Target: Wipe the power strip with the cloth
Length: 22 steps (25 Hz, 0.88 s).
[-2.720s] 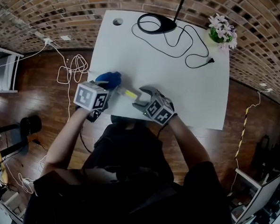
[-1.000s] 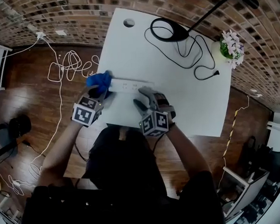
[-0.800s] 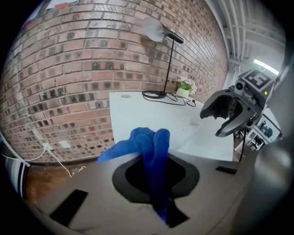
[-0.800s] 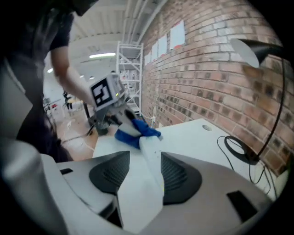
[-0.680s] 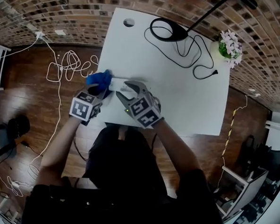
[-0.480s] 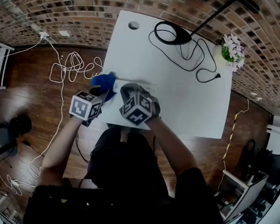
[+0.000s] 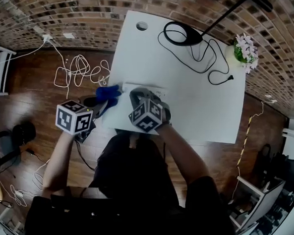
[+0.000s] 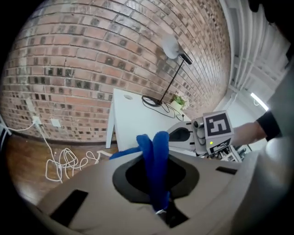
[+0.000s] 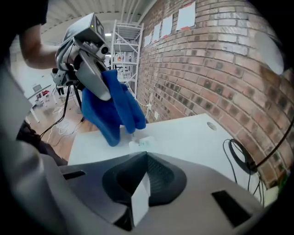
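Left gripper (image 7: 98,103) is out past the table's (image 7: 200,101) left edge, over the wooden floor (image 7: 31,92). Its jaws are pinched nearly together on the blue cloth (image 8: 153,160), which is bunched up and poking out beyond the fingertips. The cloth is up in the air right at that left edge, toward the near-left corner. Seen from the right gripper view it dangles just short of the far end of the power strip, and whether it brushes that end is hard to call.

Over to the right gripper (image 9: 145,158): fingers fully together, nipping a thin white slab, which looks to be the near end of the power strip (image 7: 155,91). The strip is white on a white top (easy to lose!) and sits close to the left edge, a little in from the near-left corner. It runs away from the jaws toward the brick wall.

The two marker cubes sit near each other at the near edge, the left one off the table and the right one over it.

Further back, a black lamp base (image 7: 181,35) sits near the far edge with its black cable (image 7: 202,54) looping across the top, and a pot of flowers (image 7: 245,46) stands at the far-right corner. White cords (image 7: 79,71) lie tangled on the floor beside the left edge
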### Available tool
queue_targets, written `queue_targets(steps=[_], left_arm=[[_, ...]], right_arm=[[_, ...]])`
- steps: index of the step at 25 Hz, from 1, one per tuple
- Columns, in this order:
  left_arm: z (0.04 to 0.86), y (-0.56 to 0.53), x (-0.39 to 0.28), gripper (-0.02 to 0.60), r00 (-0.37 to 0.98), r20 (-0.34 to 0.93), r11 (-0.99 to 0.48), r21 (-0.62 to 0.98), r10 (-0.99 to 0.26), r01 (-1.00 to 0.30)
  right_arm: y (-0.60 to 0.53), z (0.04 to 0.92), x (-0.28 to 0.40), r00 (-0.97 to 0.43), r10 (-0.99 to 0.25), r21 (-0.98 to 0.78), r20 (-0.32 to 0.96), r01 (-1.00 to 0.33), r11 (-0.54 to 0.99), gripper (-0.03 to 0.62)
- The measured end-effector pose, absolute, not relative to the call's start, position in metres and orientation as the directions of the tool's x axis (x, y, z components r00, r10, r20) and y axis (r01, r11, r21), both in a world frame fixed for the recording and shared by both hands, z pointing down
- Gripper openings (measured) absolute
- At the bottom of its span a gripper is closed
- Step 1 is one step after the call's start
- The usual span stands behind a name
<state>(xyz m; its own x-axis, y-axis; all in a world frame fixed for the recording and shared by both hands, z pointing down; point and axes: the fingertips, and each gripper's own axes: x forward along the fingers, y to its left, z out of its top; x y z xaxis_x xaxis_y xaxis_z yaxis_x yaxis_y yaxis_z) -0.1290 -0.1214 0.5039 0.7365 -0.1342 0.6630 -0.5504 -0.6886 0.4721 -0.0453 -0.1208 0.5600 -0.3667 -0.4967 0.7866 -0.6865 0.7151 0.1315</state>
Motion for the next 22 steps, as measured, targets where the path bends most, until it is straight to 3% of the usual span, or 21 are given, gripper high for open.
queue_targets(steps=[5,11,16,22], left_arm=[[0.48,-0.137,-0.141,0.035,0.794,0.578,-0.603,0.571,-0.186,-0.557],[0.439,-0.203,-0.122,0.038,0.801,0.474,-0.648,0.488,-0.365,-0.584],[0.436,-0.237,-0.056,0.04,0.843,0.416,-0.725,0.454,-0.342,-0.518],[0.485,-0.238,-0.003,0.041,0.84,0.472,-0.694,0.511,-0.266,-0.507]], right_arm=[[-0.123,0.561,-0.046,-0.36,-0.498,0.112,0.789,-0.713,0.692,-0.014],[-0.123,0.56,-0.044,-0.364,-0.503,0.097,0.784,-0.728,0.679,-0.012],[-0.123,0.559,-0.046,-0.378,-0.509,0.063,0.773,-0.753,0.655,-0.012],[-0.124,0.557,-0.045,-0.402,-0.501,0.018,0.766,-0.767,0.642,-0.012]])
